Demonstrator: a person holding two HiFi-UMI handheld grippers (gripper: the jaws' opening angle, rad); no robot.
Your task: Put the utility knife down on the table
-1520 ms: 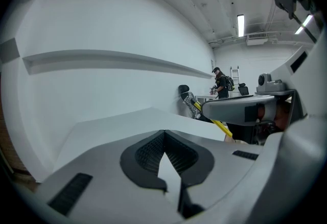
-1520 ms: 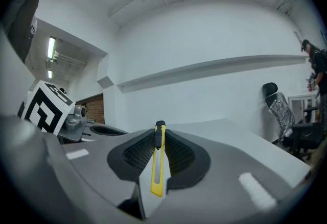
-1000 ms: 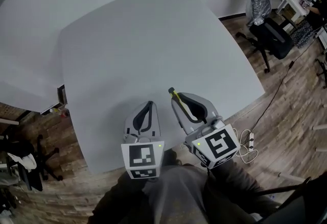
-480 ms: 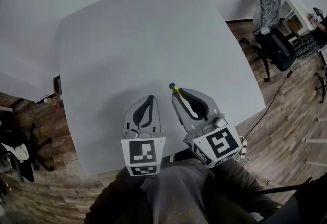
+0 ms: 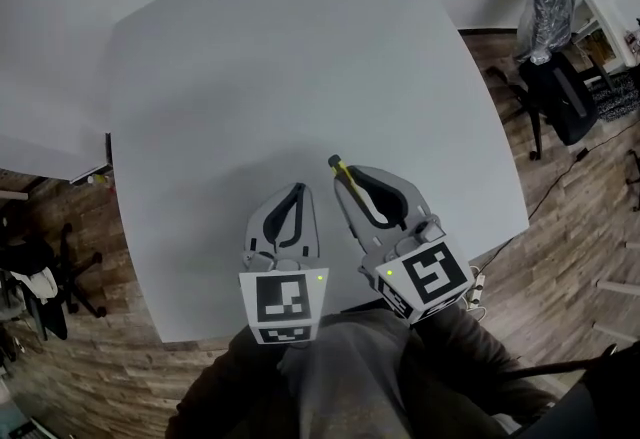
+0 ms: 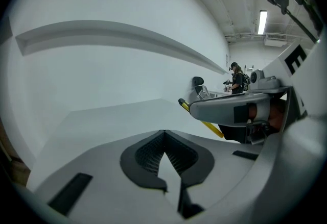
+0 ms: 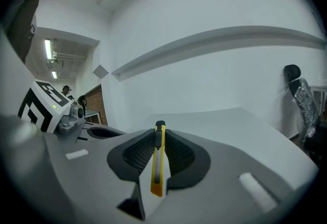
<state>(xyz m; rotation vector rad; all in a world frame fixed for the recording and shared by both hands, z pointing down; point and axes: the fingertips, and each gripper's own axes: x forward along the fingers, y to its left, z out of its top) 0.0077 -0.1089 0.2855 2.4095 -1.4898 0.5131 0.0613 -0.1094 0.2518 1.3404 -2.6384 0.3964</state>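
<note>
A yellow utility knife [image 7: 158, 162] with a black tip is clamped between the pads of my right gripper [image 7: 160, 136], its tip pointing forward past the jaw ends. In the head view the knife [image 5: 342, 171] sticks out of the right gripper [image 5: 352, 177] above the near part of the white table [image 5: 300, 57]. My left gripper [image 5: 297, 191] hovers beside it on the left, shut with nothing between its jaws. From the left gripper view, that gripper [image 6: 164, 133] has its pads closed together, and the knife [image 6: 203, 121] shows at the right.
The white table fills most of the head view; its near edge lies just under the grippers. Office chairs [image 5: 560, 87] stand on the wood floor at the right, another chair [image 5: 45, 277] at the left. A cable and power strip [image 5: 480, 282] lie on the floor.
The head camera has shifted a little, so the table sits lower and larger in view. Both grippers hold nearly the same places, and the knife stays clamped.
</note>
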